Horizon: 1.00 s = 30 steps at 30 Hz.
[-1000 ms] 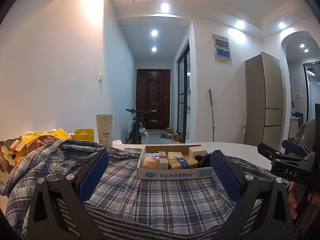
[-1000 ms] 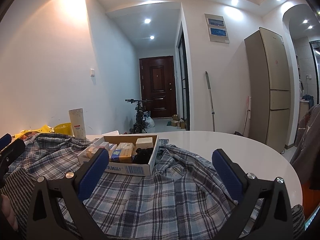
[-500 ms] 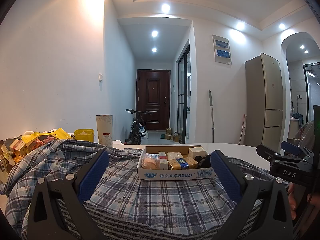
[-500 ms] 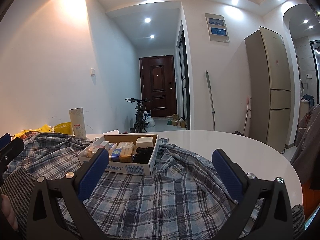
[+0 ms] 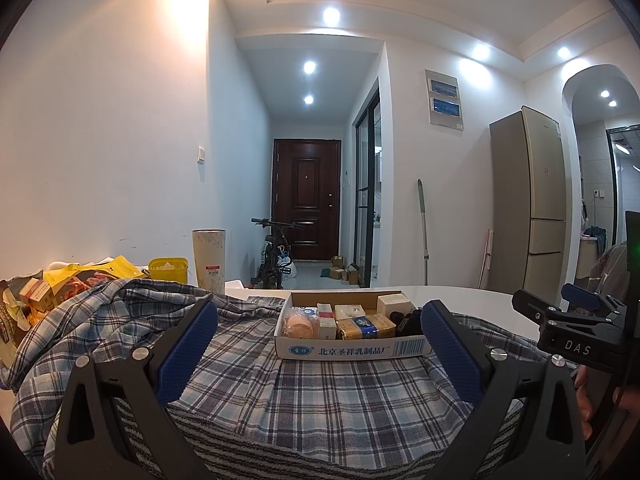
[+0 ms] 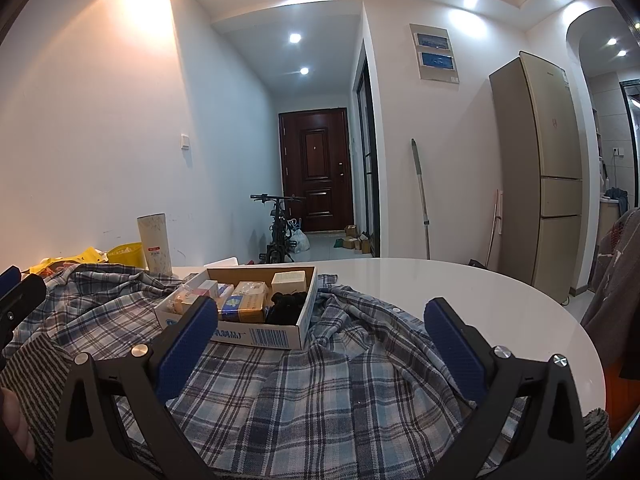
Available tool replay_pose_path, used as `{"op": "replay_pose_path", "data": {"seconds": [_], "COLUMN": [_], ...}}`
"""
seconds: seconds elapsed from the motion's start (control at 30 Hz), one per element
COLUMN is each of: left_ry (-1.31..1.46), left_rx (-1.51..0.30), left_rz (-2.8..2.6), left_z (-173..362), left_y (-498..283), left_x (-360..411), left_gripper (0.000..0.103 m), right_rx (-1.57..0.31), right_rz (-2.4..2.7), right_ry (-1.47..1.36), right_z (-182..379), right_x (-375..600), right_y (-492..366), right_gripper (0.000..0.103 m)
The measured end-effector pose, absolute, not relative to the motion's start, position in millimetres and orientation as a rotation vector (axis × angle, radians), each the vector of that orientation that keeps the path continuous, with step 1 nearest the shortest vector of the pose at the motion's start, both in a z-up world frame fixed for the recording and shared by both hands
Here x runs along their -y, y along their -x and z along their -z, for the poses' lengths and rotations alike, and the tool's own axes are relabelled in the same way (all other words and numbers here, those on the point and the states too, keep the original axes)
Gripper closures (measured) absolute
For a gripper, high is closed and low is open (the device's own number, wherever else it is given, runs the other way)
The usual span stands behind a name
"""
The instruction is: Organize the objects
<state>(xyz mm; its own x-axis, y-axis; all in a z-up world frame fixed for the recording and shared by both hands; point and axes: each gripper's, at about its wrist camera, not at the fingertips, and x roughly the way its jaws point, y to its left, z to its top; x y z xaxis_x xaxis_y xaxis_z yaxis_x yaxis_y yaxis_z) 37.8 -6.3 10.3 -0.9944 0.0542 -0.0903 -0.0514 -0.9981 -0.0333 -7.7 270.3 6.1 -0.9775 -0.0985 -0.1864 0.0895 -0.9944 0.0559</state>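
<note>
in the left wrist view, the left gripper hangs spread wide with nothing between its blue pads, low over a plaid shirt draped across the white round table. a shallow cardboard tray packed with small boxes sits on the shirt straight ahead. snack packets, a yellow tub and a tall paper tube stand to the left.

in the right wrist view, the right gripper is likewise open and empty, with the tray ahead to its left, resting on the shirt.

the step appears to be an approach. a good move would likely seat one pad inside the tray wall and one outside, then lift level, so the loose cloth does not drag and the boxes do not spill.
</note>
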Motion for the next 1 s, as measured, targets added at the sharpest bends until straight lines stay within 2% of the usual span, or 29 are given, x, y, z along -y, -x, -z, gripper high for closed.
{"op": "replay_pose_path", "data": {"seconds": [1.0], "left_ry": [0.142], "left_rx": [0.047], "left_rz": [-3.086], "left_z": [-10.3], "left_y": [-37.6], "left_x": [5.6], "left_gripper": [0.0], "right_rx": [0.069], "right_rz": [3.032], "right_ry": [-0.305], "right_z": [-3.8], "right_x": [-270.2], "right_y": [8.1], "right_gripper": [0.0]}}
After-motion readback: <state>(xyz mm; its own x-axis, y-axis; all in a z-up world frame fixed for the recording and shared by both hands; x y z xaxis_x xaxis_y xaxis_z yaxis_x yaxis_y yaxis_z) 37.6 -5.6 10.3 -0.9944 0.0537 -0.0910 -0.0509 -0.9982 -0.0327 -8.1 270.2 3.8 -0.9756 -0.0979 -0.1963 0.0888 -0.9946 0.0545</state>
